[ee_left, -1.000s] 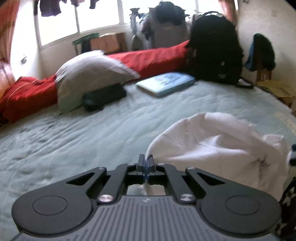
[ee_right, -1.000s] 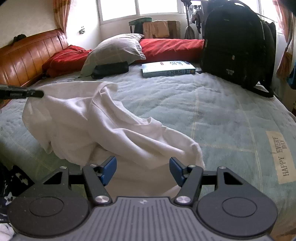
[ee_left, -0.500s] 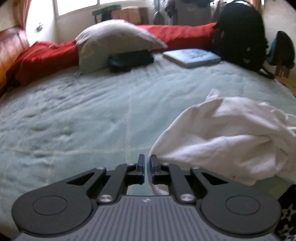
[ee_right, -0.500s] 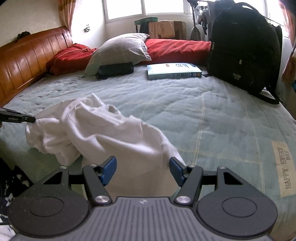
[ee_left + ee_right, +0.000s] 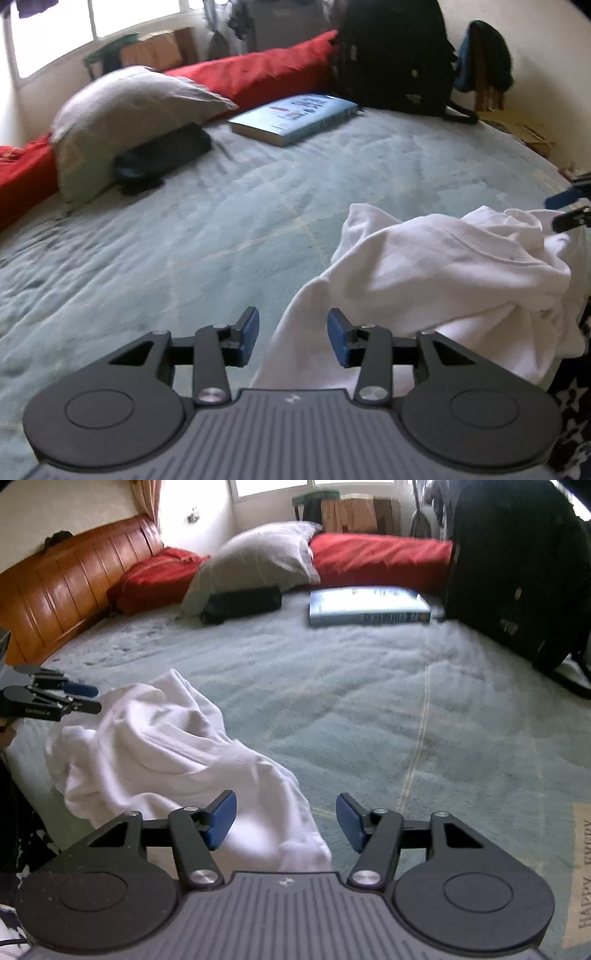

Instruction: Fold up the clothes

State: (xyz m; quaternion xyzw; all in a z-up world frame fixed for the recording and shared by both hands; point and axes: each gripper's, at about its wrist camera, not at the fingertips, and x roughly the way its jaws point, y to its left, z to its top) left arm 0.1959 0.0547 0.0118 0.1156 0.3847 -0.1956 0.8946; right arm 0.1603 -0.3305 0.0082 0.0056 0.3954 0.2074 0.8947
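A crumpled white garment [image 5: 443, 277] lies in a heap on the pale green bedspread [image 5: 184, 258]. My left gripper [image 5: 291, 338] is over the heap's near left edge. Its jaws are opening, a fold of cloth runs between the blue pads, and neither pad presses on it. In the right wrist view the garment [image 5: 166, 757] spreads from the left to just under my right gripper [image 5: 286, 819]. Those jaws stand wide, closing slightly, with the cloth's edge below the gap and nothing gripped. Each gripper also shows in the other view: the left gripper [image 5: 79, 698] and the right gripper [image 5: 569, 206].
At the head of the bed lie a grey pillow [image 5: 125, 110], a black pouch [image 5: 162, 157], a blue book [image 5: 295, 118] and red bolsters [image 5: 380, 561]. A black backpack [image 5: 517, 583] stands at the far right. A wooden headboard [image 5: 66, 590] runs along the left.
My left gripper went from shut on the garment's edge to open and let the cloth go. The lifted garment sank into a lower heap. Both grippers shifted across the bed.
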